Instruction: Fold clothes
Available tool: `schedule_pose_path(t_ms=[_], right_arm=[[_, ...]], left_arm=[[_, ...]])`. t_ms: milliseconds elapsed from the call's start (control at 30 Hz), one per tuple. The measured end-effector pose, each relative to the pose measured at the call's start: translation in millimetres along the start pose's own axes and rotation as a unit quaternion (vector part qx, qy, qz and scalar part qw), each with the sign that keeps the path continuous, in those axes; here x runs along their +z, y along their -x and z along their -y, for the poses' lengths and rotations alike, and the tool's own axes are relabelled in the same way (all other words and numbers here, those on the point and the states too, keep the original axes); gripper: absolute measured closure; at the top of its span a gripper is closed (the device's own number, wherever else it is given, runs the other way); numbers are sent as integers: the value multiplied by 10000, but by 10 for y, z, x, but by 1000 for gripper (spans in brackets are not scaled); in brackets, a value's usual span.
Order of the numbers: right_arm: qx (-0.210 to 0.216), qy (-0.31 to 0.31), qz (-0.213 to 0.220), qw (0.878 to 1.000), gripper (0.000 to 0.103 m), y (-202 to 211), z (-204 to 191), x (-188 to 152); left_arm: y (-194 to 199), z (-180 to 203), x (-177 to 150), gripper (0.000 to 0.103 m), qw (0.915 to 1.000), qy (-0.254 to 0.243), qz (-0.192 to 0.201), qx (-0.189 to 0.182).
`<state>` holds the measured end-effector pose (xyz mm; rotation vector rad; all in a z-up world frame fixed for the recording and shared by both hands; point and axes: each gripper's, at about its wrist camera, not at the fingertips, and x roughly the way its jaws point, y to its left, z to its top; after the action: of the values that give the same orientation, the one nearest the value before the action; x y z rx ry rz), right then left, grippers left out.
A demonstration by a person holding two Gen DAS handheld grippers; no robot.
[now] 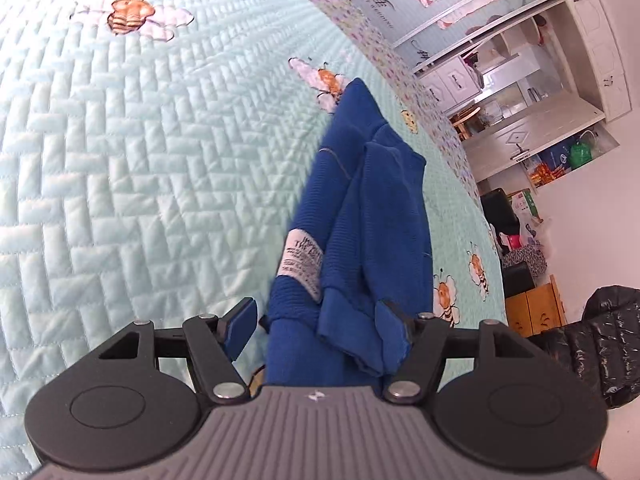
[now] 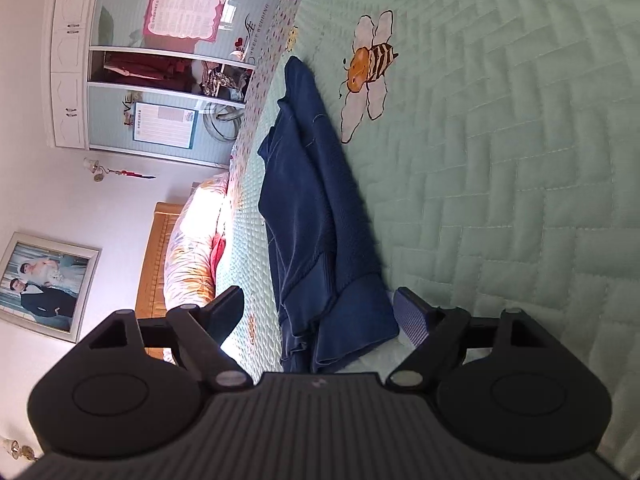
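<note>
The bed (image 1: 120,168) is lying bare and wide beside the sweater (image 1: 352,200). Only a black jacket (image 1: 600,340) is crowding its edge.

Garment (image 1: 352,200) on quilt (image 1: 140,160), between both claws

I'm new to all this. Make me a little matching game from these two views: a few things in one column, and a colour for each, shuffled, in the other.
Things:
1. sweater
2. quilt
3. care label
4. puffy jacket

Colours:
A. black
B. white
C. pale green
D. blue

Pairs: 1-D, 2-C, 3-B, 4-A. The sweater lies bunched on the quilt, running forward from between the jaws of the left claw.
</note>
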<state>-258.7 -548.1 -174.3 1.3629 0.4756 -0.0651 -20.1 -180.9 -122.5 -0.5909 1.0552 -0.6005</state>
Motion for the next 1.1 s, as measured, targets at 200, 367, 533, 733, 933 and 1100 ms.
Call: schedule_pose_path(t_ms=[200,367,533,733,933,1100], right_arm=[[-304,289,-353,9985,21,-163,-21,48],[-376,383,-532,9971,21,-305,-56,136],[-346,464,-636,9963,21,-427,-47,227],[-180,486,-909,9945,20,-609,-56,295],[12,437,-1248,9912,20,-777,-89,384],[25,609,-1561,9859,20,-962,-190,402]], left_arm=[[-232,-139,-25,35,9981,171,-570,-161],[-326,-191,32,35,9970,201,-684,-308],[-320,-239,142,35,9975,230,-595,-317],[-482,-205,200,29,9953,131,-811,-515],[-717,-126,263,10,9850,11,-1344,-1081],[-852,-18,267,0,9756,-166,-1753,-1313]])
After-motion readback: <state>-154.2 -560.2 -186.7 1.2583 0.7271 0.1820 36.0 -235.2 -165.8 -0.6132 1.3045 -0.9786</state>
